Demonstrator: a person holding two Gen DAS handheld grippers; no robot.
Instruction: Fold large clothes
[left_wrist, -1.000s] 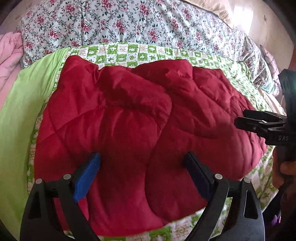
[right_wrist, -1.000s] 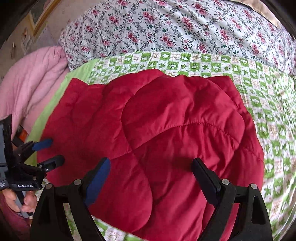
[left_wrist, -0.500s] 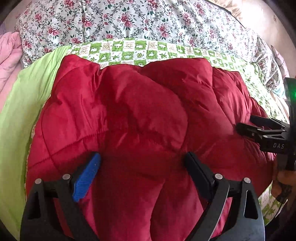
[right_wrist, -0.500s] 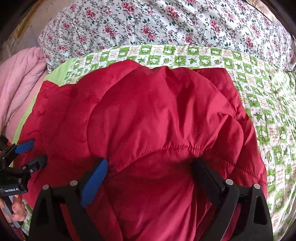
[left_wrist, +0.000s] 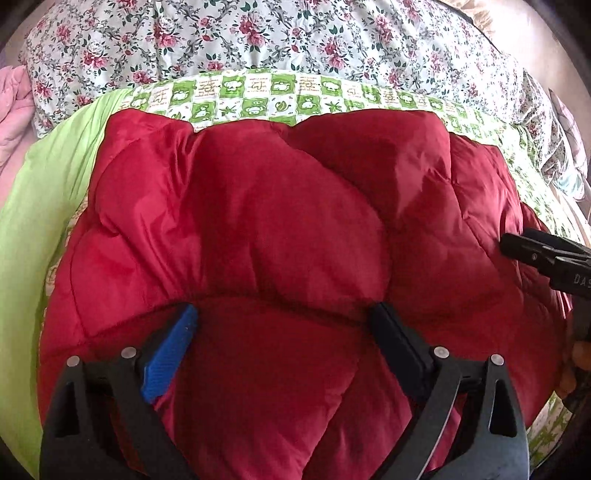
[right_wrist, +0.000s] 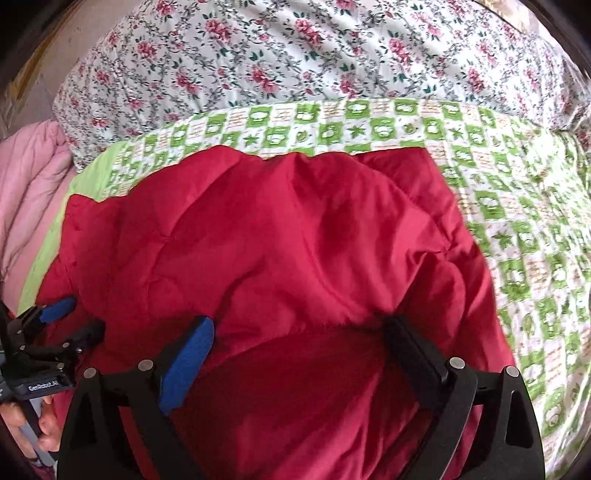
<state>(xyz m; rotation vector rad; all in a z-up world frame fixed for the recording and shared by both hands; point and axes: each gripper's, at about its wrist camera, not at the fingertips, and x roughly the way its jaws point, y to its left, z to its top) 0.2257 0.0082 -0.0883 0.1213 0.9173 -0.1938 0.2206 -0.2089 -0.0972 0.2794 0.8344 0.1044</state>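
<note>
A large red quilted jacket (left_wrist: 258, 229) lies spread on a bed and also fills the right wrist view (right_wrist: 288, 251). My left gripper (left_wrist: 282, 317) is open, its fingers wide apart and pressed down onto the jacket's near part, with a puffed fold rising between them. My right gripper (right_wrist: 299, 328) is open in the same way over the jacket's right part. The right gripper shows at the right edge of the left wrist view (left_wrist: 517, 245). The left gripper shows at the left edge of the right wrist view (right_wrist: 74, 317), open. The jacket's near edge is hidden under the grippers.
The jacket rests on a green-and-white checked sheet (right_wrist: 517, 229) with a plain lime-green part (left_wrist: 40, 206) at the left. A floral quilt (left_wrist: 258, 37) lies behind. A pink blanket (right_wrist: 29, 192) lies at the far left.
Both grippers have moved forward and down onto the jacket, which now bunches up into folds ahead of the fingers. Both stay open.
</note>
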